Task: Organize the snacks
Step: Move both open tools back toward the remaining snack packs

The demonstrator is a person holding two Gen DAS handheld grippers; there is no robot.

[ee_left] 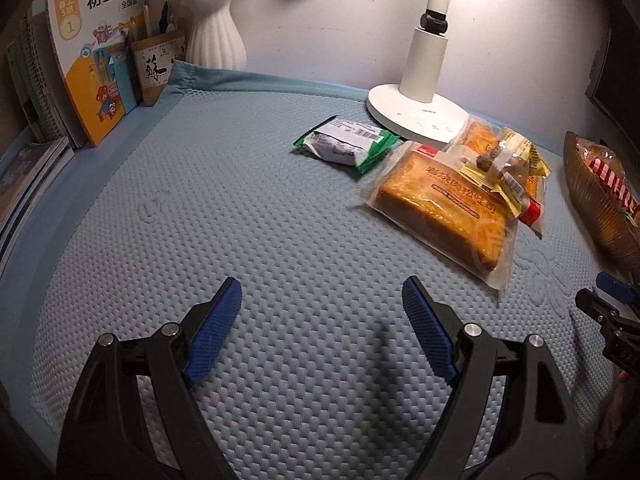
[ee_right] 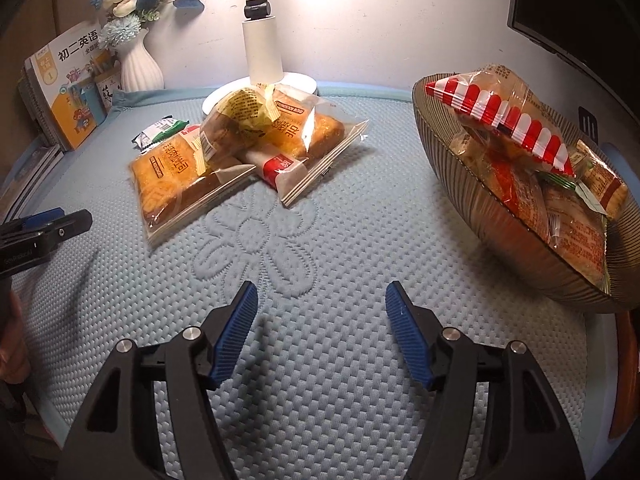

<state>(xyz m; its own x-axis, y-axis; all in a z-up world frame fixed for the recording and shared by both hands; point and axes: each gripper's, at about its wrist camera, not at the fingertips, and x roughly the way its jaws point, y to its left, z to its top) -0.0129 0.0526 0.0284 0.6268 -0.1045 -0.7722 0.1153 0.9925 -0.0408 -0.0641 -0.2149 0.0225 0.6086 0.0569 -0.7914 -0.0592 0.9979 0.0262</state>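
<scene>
Snacks [ee_right: 532,168] heaped in bowl [ee_right: 500,236] overlap, lower packets largely hidden.

snack pile [ee_right: 240,148] before lamp [ee_right: 262,52] | bowl [ee_right: 520,236] right, holding snacks | books [ee_left: 92,64] far left

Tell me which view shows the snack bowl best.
The right wrist view. There the ribbed snack bowl appears nearly whole, with its rim, side wall and the piled packets, including a red-and-white striped packet. In the left wrist view it is cut off at the right edge, showing only part of the wall.
</scene>
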